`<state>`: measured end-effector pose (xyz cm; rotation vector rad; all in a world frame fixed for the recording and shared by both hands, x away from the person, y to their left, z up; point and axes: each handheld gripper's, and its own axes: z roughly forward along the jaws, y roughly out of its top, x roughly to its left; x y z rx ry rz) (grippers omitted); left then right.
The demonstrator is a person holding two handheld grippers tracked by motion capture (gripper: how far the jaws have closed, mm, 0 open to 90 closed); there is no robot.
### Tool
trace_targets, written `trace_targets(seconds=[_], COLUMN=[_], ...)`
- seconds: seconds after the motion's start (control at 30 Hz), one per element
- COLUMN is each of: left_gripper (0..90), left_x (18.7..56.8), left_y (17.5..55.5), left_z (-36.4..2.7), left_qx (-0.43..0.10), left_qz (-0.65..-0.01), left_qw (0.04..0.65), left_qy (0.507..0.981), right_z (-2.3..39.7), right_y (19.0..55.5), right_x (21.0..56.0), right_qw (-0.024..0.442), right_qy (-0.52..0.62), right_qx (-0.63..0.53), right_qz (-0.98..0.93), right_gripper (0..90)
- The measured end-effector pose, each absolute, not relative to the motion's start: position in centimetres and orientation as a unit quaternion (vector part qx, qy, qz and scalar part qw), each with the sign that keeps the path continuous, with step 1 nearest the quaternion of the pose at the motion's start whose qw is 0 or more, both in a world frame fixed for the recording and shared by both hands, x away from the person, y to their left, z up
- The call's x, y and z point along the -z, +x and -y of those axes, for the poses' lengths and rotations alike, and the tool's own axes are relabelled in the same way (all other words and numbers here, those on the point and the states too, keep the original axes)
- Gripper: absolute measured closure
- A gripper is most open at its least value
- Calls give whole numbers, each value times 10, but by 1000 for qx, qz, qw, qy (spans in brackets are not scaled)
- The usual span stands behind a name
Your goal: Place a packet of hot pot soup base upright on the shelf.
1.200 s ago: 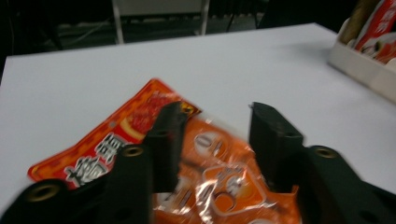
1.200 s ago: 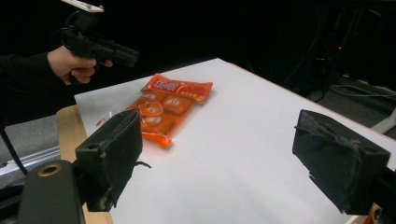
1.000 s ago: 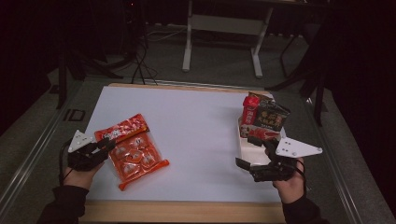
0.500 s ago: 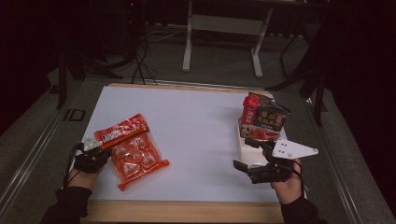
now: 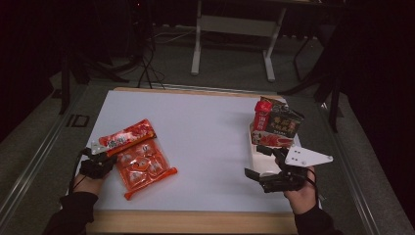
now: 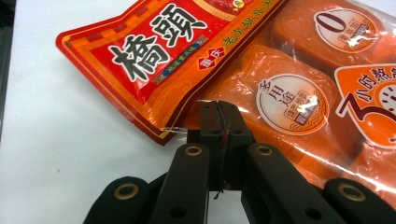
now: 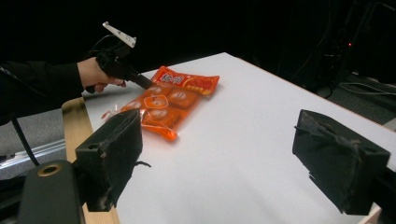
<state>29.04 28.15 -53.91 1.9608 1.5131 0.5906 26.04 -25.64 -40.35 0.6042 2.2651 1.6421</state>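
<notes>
While pinched, one orange packet [image 6: 261, 88] — left claw [image 6: 219, 116]

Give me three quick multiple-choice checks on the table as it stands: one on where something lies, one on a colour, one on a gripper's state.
1. Where does the orange snack bag lie on the white table?
A. near the left gripper
B. at the far right edge
C. in the middle

2. What colour is the bag's header band?
A. blue
B. red
C. green

3. How do the right gripper's jaws stand?
A. closed on the bag
B. closed on a box
C. apart, nothing between them

Answers: 1 A, the bag lies at the table's left beside the left gripper, whose jaws are shut on the bag's clear edge. 2 B, the left gripper view shows a red band with white characters. 3 C, the right gripper view shows bare table between its pads.
</notes>
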Motion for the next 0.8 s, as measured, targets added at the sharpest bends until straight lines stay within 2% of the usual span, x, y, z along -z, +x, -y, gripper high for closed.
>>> trace_targets(seconds=[0.37,0.8], left_gripper=[899,899], left_x=[539,537], left_y=[300,315], left_z=[-272,-240], left_qx=[-212,-200], left_qz=[-560,-530], left_qw=[300,311], left_qy=[742,763], right_z=[252,255], right_y=[260,261], right_x=[405,405], right_qw=[133,135], right_qy=[204,204], right_qx=[-564,-565], right_qz=[-789,-788], right_gripper=[157,158])
